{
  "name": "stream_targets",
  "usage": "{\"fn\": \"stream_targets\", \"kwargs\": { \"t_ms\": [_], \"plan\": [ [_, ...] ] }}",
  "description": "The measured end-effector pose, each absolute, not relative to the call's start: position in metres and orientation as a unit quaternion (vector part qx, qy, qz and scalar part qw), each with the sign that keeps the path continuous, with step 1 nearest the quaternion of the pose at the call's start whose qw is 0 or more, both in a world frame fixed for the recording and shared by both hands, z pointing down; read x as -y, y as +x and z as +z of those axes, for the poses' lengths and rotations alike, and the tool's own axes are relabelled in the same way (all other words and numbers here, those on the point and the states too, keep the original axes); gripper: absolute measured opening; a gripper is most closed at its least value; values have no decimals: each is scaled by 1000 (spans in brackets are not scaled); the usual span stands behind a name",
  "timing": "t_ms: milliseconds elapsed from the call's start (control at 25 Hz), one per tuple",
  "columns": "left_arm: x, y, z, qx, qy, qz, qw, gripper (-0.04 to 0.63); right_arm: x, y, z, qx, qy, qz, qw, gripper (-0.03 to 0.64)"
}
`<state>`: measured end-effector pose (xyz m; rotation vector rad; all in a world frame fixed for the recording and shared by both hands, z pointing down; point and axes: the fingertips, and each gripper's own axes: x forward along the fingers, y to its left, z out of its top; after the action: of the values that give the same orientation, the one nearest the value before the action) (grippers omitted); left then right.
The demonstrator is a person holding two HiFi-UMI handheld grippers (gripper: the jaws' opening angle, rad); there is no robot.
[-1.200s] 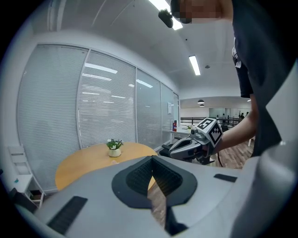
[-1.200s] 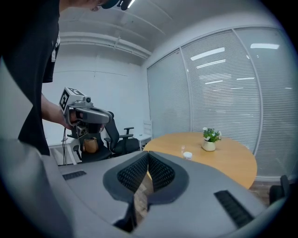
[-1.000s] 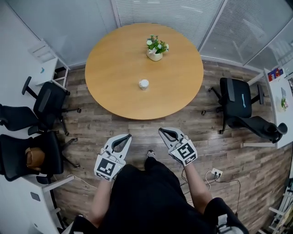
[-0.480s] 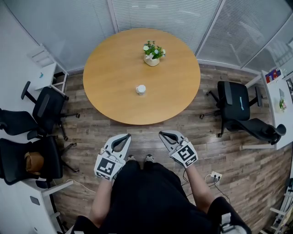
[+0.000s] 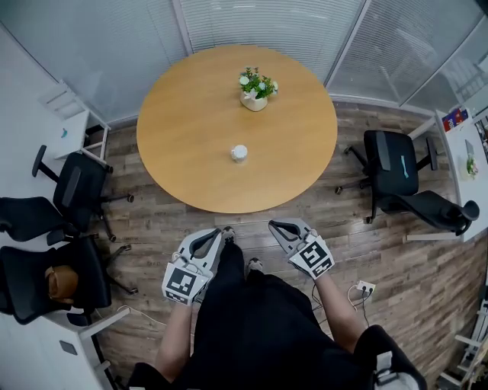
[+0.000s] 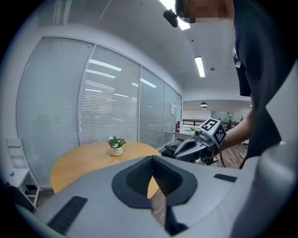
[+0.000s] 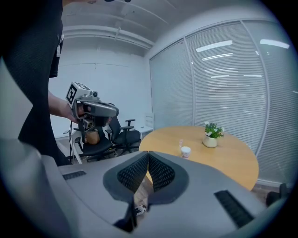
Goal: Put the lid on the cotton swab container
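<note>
Glass-walled meeting room, blinds (image 5: 252,23) down, wood-plank floor (image 5: 396,259). Round wooden worktop (image 5: 183,145) sits in the middle with black office chairs (image 5: 76,183) off to either side.

Cotton swab container (image 5: 239,153) stands upright near the centre of the worktop, slightly towards my edge. It's a small white round tub, squat and cup-shaped in the right gripper view. It's too small to tell whether a lid is on it. In that view a tiny pale item (image 7: 180,143) stands just beside it; can't identify it. Potted plant (image 5: 256,82) in a cream pot stands further back on the worktop, well apart from the container.

I'm standing off the worktop edge. My left hand-held gripper (image 5: 216,233) is out in front of me over the floor. Its jaws are together with nothing between the pads. My right hand-held gripper (image 5: 273,225) is alongside it, also over the floor, jaws closed and empty. Both point towards the worktop, tilted a little downward. Neither is near the container.
</note>
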<state>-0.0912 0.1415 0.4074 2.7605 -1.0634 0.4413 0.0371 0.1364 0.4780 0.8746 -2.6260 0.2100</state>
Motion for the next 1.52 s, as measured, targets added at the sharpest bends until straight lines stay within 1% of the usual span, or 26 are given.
{"fn": "stream_targets", "kwargs": {
  "t_ms": [280,720,920,1240,1520],
  "plan": [
    [-82,-106,411,336,928,135,85,5,-93,3,475,930,299,56,206,5],
    [7,-102,416,270,951,127,81,5,-34,-35,485,919,322,61,219,5],
    [30,-102,425,243,958,128,86,5,-16,-27,496,898,356,73,250,5],
    [58,-106,427,216,963,137,83,5,14,-23,497,887,392,82,230,5],
    [68,-111,436,226,957,154,97,6,33,-11,517,886,391,103,229,5]
  ]
}}
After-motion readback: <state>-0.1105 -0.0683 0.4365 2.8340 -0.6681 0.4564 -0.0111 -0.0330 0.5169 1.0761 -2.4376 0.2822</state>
